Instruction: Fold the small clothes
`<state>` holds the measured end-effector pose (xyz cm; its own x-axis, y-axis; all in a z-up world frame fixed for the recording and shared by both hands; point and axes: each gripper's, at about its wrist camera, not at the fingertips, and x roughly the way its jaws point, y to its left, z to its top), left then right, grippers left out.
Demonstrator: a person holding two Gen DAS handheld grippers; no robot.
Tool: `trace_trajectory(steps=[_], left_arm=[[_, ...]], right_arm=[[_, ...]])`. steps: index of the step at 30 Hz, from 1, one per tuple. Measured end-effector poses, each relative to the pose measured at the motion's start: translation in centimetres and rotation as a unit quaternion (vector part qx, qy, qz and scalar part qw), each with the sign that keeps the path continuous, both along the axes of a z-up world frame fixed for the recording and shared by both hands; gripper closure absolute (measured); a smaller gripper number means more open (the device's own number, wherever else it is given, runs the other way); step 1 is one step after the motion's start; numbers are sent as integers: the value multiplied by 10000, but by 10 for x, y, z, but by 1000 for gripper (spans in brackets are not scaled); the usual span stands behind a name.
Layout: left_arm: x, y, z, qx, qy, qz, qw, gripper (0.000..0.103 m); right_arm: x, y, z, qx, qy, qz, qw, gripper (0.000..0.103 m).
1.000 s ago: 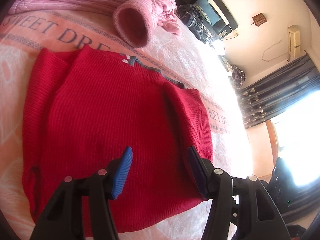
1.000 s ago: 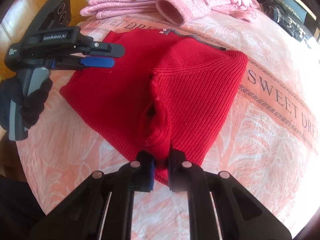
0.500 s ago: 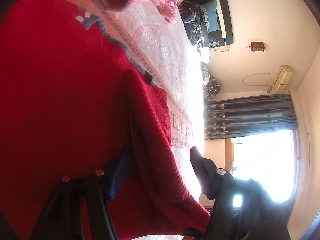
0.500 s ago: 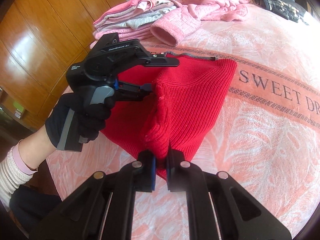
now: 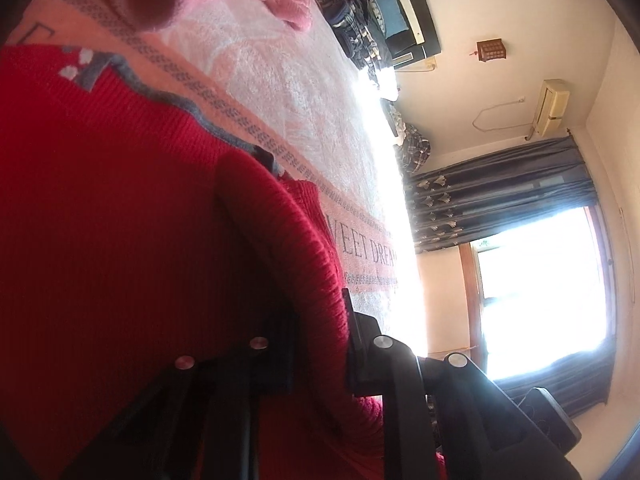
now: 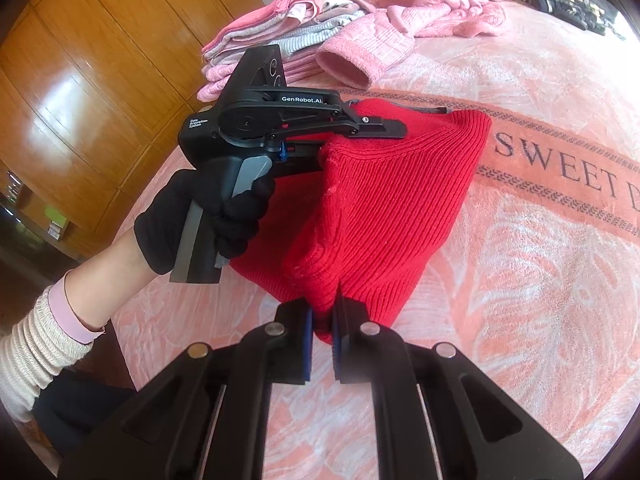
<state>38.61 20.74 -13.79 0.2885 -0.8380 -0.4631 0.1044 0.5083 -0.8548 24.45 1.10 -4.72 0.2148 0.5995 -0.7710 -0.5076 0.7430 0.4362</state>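
Note:
A red knit sweater point(image 6: 396, 200) with a grey neck trim lies partly folded on a pink bed cover point(image 6: 540, 264). My right gripper point(image 6: 322, 332) is shut on the sweater's near lower edge, lifting a fold of it. In the right wrist view my left gripper point(image 6: 320, 148), held by a black-gloved hand point(image 6: 208, 220), is clamped on the fold's upper edge. The left wrist view is filled by the red sweater point(image 5: 120, 220), with a thick fold pinched between the left gripper point(image 5: 318, 344) jaws.
A stack of folded pink and grey clothes point(image 6: 272, 36) and a loose pink knit garment point(image 6: 384, 36) lie at the head of the bed. A wooden wardrobe point(image 6: 80, 80) stands on the left. A window with dark curtains point(image 5: 500, 196) is beyond the bed.
The left gripper moved in from open above the sweater and closed on the raised fold. The right gripper kept its grip and lifted the fold higher.

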Motion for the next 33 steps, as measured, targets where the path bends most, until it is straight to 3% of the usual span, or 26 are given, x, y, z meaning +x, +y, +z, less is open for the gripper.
trace_trajectory(steps=[6,12,16,26,33], left_arm=[[-7,25,34,105,-640,-118,9978,86],[-10,76,52,22,-896,4,9960,86],[-12,118,60,187,-1058,168,9941,86],[-17,201,30,585,-930,526,9926,86],[-21,220,-1,659,-809,565,9929,86]], right_arm=[[-4,34,7,133,7,269,9995,97],[-4,89,12,217,-37,632,9978,97],[-1,132,10,272,-54,868,9958,97],[2,219,-16,219,99,1249,9919,97],[1,255,-44,-382,101,1296,9908,97]])
